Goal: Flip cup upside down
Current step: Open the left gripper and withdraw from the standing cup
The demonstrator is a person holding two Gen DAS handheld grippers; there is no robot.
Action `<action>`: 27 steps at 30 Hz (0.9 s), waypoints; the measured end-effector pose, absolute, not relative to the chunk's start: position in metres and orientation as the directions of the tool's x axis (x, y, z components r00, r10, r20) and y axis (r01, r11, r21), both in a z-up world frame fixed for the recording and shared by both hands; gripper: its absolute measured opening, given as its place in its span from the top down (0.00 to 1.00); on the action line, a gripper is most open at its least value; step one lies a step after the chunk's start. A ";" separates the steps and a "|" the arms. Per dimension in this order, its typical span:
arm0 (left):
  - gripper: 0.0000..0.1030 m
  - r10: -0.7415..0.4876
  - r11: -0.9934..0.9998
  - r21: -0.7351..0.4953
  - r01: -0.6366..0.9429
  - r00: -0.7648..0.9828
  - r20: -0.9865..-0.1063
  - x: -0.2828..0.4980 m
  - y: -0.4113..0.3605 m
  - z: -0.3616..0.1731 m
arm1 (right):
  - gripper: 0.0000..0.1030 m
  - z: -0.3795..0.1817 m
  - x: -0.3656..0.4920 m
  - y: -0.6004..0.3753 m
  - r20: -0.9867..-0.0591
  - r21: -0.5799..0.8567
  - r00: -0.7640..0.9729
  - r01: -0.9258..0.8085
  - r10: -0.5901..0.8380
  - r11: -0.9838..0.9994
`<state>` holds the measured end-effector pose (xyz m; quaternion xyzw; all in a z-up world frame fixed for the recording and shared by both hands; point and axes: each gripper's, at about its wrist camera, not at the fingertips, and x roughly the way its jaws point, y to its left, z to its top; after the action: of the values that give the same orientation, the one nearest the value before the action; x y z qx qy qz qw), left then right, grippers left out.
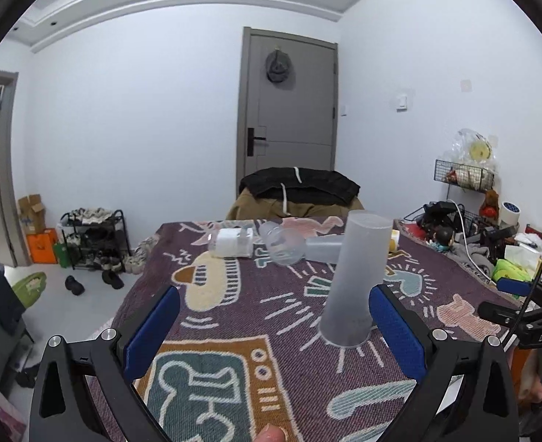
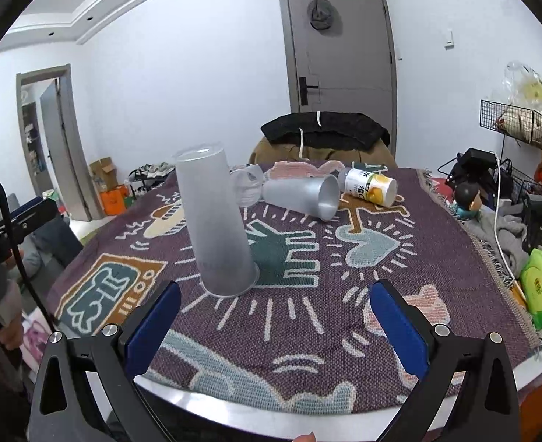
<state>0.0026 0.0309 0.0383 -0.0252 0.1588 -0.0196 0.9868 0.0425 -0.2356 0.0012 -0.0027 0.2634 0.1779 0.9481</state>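
Note:
A tall frosted plastic cup [image 1: 355, 276] stands upside down, rim on the patterned cloth, just inside my left gripper's right finger. It also shows in the right wrist view [image 2: 217, 228], ahead and left of my right gripper. My left gripper [image 1: 274, 328] is open and empty, low over the cloth. My right gripper [image 2: 274, 324] is open and empty near the table's front edge. A second frosted cup [image 2: 300, 195] lies on its side farther back.
A clear cup [image 2: 247, 184] and a labelled bottle [image 2: 370, 186] lie on the patterned tablecloth [image 2: 436, 243]. A white box [image 1: 234, 243] lies at the far side. Clutter, cables and a green packet [image 2: 539, 291] sit on the right. A chair with a black jacket [image 2: 326, 129] stands behind.

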 end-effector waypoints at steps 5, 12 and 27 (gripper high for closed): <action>0.00 -0.030 0.997 -0.079 0.005 0.946 -0.322 -0.005 0.041 0.027 | 0.00 -0.005 0.037 -0.241 -0.499 0.130 0.791 -0.336 0.354 0.933; 0.00 -0.021 0.997 -0.080 -0.006 0.944 -0.330 -0.016 0.048 0.009 | 0.00 -0.013 0.029 -0.243 -0.484 0.178 0.790 -0.333 0.377 0.926; 0.00 0.013 0.997 -0.065 -0.037 0.940 -0.341 -0.022 0.053 -0.005 | 0.00 -0.022 0.026 -0.230 -0.492 0.146 0.781 -0.361 0.384 0.921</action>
<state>-0.0216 0.0525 -0.0049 -0.0351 0.1730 0.0126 0.9842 0.0258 -0.2305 -0.0225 0.0217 0.2654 0.1976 0.9434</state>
